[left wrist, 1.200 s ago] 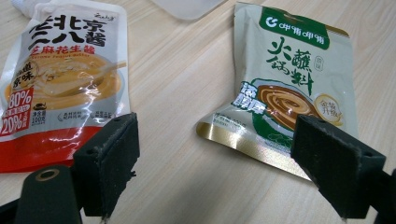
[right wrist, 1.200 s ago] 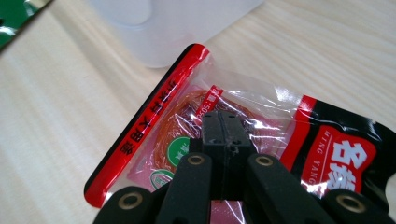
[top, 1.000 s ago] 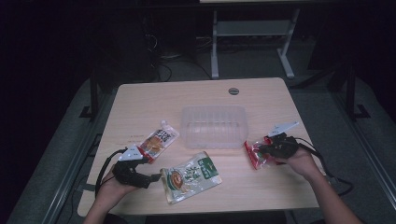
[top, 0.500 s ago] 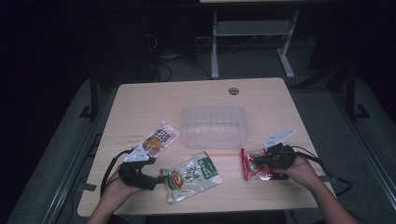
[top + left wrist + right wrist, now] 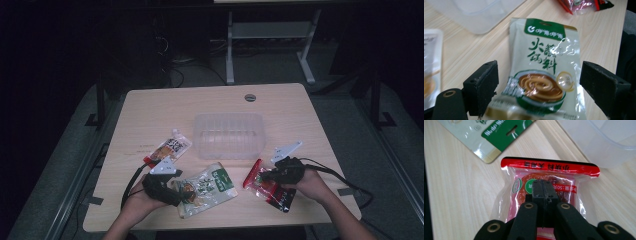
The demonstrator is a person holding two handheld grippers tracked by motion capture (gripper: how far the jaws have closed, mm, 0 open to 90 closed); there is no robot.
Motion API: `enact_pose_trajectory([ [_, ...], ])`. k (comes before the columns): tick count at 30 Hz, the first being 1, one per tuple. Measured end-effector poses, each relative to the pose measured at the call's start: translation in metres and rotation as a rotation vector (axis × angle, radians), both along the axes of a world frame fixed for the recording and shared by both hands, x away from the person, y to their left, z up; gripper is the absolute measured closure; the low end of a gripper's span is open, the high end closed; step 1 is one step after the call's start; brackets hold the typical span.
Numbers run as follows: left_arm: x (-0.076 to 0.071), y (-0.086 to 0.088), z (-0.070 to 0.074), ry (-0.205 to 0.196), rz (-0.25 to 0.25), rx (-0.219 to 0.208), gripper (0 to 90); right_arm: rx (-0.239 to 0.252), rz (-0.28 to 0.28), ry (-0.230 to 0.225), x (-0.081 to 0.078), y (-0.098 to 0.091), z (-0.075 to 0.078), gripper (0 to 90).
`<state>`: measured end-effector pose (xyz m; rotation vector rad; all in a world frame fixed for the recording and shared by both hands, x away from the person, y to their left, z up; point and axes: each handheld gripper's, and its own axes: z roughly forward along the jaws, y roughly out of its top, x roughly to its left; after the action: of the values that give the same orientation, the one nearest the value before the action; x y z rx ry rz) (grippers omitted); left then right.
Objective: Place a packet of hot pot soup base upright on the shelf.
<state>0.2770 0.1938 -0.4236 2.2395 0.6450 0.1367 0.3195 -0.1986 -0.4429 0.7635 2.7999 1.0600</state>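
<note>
A green and white sauce packet [image 5: 212, 186] [image 5: 544, 62] lies flat near the table's front edge. My left gripper [image 5: 181, 189] [image 5: 539, 75] is open, one jaw on each side of the packet's lower end and neither pad touching it. To the right a red-topped clear packet [image 5: 281, 198] [image 5: 549, 167] lies on the wood. My right gripper [image 5: 266, 176] [image 5: 542, 186] has its jaws pressed together on the middle of that packet, which moves along with it.
A clear plastic container [image 5: 229, 135] [image 5: 474, 12] [image 5: 604, 140] stands empty at the table's middle, just beyond both packets. An orange and white packet [image 5: 167, 148] [image 5: 430, 62] lies left of it. The table's front edge [image 5: 225, 226] is close to both hands.
My left gripper has slid right until its jaws straddle the green packet. My right gripper has drawn back toward the front edge, and the red packet has come with it.
</note>
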Motion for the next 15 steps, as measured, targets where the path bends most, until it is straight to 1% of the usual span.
enact_pose_trajectory([
  [1, 0.000, -0.003, 0.000, 0.000, -0.007, 0.000, 15.0, 0.004, -0.020, -0.012, 0.001, -0.002, 0.002, 89.9],
  [2, 0.000, -0.003, 0.000, 0.000, -0.007, 0.000, 15.0, 0.004, -0.020, -0.012, 0.001, -0.002, 0.002, 89.9],
  [3, 0.002, -0.008, 0.000, -0.002, -0.021, 0.003, 15.0, 0.018, -0.084, -0.029, 0.007, -0.009, 0.009, 89.9],
  [4, 0.002, -0.008, 0.000, -0.002, -0.021, 0.003, 15.0, 0.018, -0.084, -0.029, 0.007, -0.009, 0.009, 89.9],
  [5, 0.003, -0.014, 0.001, -0.001, -0.032, 0.005, 15.0, 0.014, -0.125, -0.057, 0.015, -0.012, 0.013, 89.9],
  [7, 0.005, -0.019, 0.002, -0.005, -0.041, 0.002, 15.0, -0.021, -0.155, -0.078, 0.021, -0.012, 0.014, 89.9],
  [9, 0.007, -0.024, 0.004, -0.004, -0.046, -0.004, 15.1, -0.047, -0.182, -0.078, 0.028, -0.011, 0.014, 89.9],
  [11, 0.009, -0.028, 0.004, -0.011, -0.052, -0.002, 15.0, -0.064, -0.191, -0.078, 0.034, -0.008, 0.010, 89.9],
  [14, 0.011, -0.033, 0.005, -0.013, -0.060, -0.003, 15.1, -0.102, -0.178, -0.064, 0.039, 0.000, 0.002, 89.9],
  [15, 0.011, -0.033, 0.005, -0.013, -0.060, -0.003, 15.1, -0.102, -0.178, -0.064, 0.039, 0.000, 0.002, 89.9],
])
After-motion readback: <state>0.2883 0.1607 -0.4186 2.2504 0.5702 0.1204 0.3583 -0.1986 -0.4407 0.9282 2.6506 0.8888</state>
